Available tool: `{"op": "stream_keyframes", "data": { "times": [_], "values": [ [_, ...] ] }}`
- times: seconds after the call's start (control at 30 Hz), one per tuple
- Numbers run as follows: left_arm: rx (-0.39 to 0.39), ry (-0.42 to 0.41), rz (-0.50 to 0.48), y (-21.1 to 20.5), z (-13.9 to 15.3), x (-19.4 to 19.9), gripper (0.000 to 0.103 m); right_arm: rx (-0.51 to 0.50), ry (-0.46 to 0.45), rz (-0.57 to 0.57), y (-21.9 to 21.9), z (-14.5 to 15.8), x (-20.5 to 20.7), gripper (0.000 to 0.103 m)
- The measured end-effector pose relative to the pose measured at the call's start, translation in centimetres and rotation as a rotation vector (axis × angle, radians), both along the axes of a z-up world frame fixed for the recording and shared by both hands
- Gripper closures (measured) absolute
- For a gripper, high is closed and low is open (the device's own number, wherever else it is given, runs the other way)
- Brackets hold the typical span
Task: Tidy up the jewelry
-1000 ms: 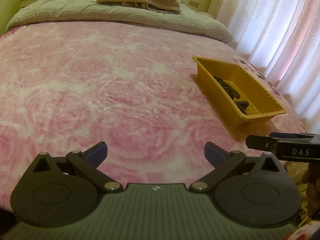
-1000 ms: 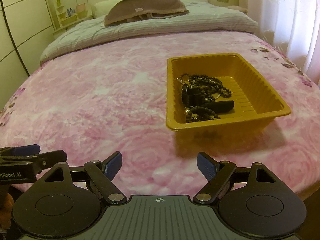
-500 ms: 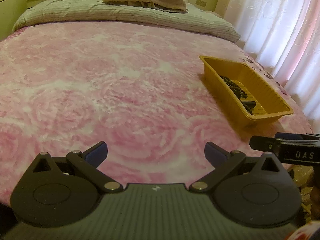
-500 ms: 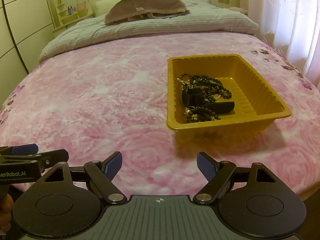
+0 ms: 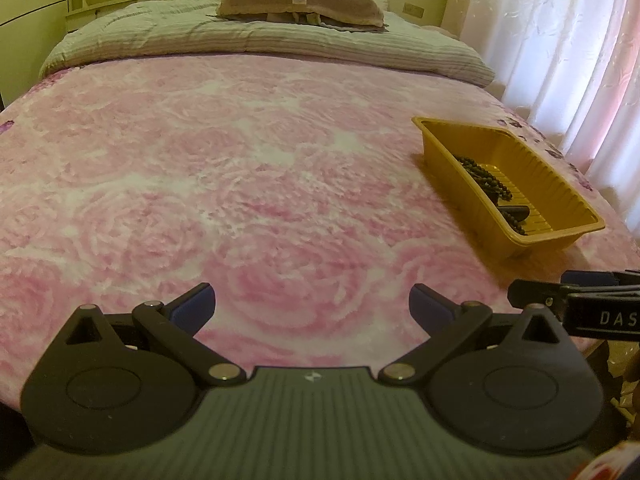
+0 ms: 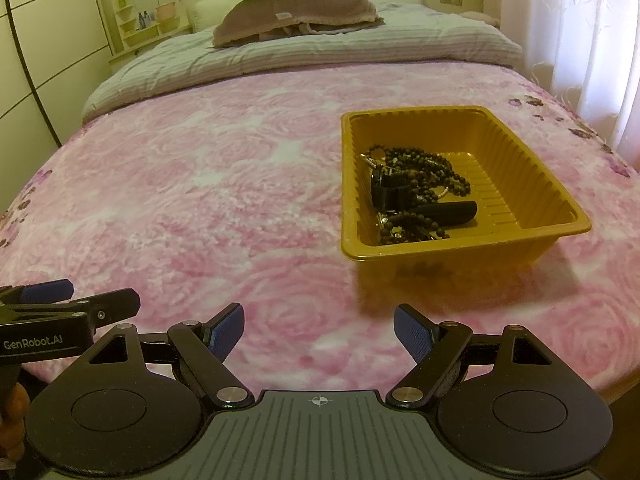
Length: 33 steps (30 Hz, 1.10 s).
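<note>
Left wrist view: we see the left gripper (image 5: pixel 312 300) hovering over the near edge of a bed covered by a pink rose-patterned blanket (image 5: pixel 208 168), its blue pads (image 5: pixel 196 304) spread wide with nothing between them, released. Off to the right, well apart from us, a yellow tray (image 5: pixel 560 184) sits on the blanket near the bed's right side; inside it we make out dark beaded jewelry (image 5: pixel 484 176) running along the tray floor and a black strap-like piece (image 5: pixel 516 212), mostly hidden by the near wall. At the right edge the right gripper (image 5: pixel 540 292) pokes in from the side, only one finger tip showing here. Further back we note a folded striped quilt (image 5: pixel 280 44) across the bed, stacked pillows (image 5: pixel 304 0) on it, and white curtains (image 5: pixel 560 40) at the right. Right wrist view: our right gripper (image 6: pixel 318 330) also hangs over the blanket's near edge, fingers apart and empty, released. Straight ahead and slightly right stands the tray (image 6: pixel 532 160), not touched by either tool. The jewelry (image 6: pixel 420 172) is bunched in its left half: brown bead strands tangled around a black band (image 6: pixel 386 194), with a black strap (image 6: pixel 448 212) lying across the beads nearer us. The tray's right half is bare ribbed floor. The left gripper (image 6: pixel 100 308) enters at the lower left, just beside ours. Cabinet doors (image 6: pixel 48 40) line the left wall.
</note>
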State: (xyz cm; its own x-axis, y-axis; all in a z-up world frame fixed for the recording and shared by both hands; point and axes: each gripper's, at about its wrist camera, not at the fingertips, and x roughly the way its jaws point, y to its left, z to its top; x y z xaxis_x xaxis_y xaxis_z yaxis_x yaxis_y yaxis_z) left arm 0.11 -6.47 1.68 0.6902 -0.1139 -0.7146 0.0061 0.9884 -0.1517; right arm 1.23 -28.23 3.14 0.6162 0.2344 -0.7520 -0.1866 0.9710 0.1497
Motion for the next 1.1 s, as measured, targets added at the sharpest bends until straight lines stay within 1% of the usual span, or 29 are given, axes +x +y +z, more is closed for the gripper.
{"op": "stream_keyframes", "data": {
  "times": [1.1],
  "values": [
    [0.001,0.003,0.003,0.01,-0.23,0.16,0.0,0.003,0.006,-0.001,0.02,-0.44,0.0,0.021]
  ]
}}
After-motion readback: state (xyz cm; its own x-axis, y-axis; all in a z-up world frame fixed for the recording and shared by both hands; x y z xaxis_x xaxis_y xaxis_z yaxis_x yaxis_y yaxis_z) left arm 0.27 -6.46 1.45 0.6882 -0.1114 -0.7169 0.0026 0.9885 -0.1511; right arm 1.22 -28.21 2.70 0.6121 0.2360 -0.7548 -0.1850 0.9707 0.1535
